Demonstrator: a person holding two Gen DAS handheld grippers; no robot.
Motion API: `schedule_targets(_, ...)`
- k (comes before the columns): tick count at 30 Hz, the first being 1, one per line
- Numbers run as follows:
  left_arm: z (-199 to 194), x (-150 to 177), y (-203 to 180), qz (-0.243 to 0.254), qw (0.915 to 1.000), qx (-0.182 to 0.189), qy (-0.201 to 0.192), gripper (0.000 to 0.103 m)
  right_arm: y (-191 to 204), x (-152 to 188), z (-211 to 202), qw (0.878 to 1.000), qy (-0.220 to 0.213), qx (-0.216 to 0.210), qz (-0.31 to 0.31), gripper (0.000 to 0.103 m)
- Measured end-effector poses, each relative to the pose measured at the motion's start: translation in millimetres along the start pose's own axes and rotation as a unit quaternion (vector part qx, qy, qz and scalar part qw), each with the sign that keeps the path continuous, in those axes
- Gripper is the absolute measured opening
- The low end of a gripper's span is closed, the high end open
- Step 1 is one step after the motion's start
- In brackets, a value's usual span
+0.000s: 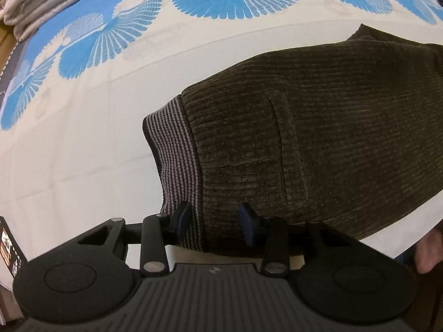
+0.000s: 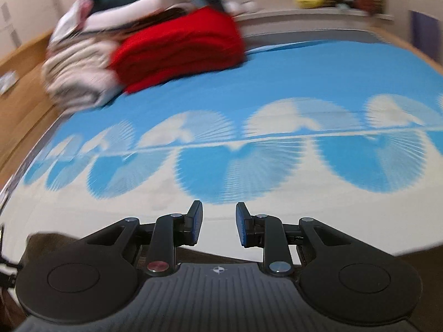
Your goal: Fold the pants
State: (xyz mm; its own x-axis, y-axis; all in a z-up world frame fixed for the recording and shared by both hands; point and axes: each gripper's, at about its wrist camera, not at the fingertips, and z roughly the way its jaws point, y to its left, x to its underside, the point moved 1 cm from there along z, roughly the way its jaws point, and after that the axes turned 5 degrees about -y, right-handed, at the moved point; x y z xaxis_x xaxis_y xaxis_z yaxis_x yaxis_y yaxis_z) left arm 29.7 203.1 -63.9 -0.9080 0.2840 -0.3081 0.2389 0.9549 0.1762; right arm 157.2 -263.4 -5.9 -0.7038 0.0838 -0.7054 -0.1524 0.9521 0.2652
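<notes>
While the pants (image 1: pixel 318 138) lie folded into a dark green bundle on the bed (image 1: pixel 83 152), striped waistband (image 1: pixel 174 149) at the left end, the left claw (image 1: pixel 216 225) straddles the near waistband corner, fingers apart, not pinching. The right claw (image 2: pixel 218 225) hangs over bare bedspread, fingers apart, empty; that view is blurred. Likely next is another fold: close the left squarely on all layers at the corner, bring the right to the opposite edge, lift evenly.

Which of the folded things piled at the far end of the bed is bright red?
The red blanket, at the right of the pile, lying on the blue sheet; the folded things beside it are beige, white and dark green.
</notes>
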Motion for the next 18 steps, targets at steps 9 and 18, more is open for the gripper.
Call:
schedule_targets(9, 1.3, -3.6, 8.2, -0.01, 0.9998, 0.014, -0.001, 0.045, 68.3, -3.9, 69.2, 0.993, 0.078, -0.086, -0.014, 0.028)
schedule_targets(18, 0.8, -1.5, 10.6, -0.009, 0.9997, 0.023, -0.004, 0.045, 97.6, 24.4, 151.0, 0.966, 0.213, -0.147, 0.026, 0.05)
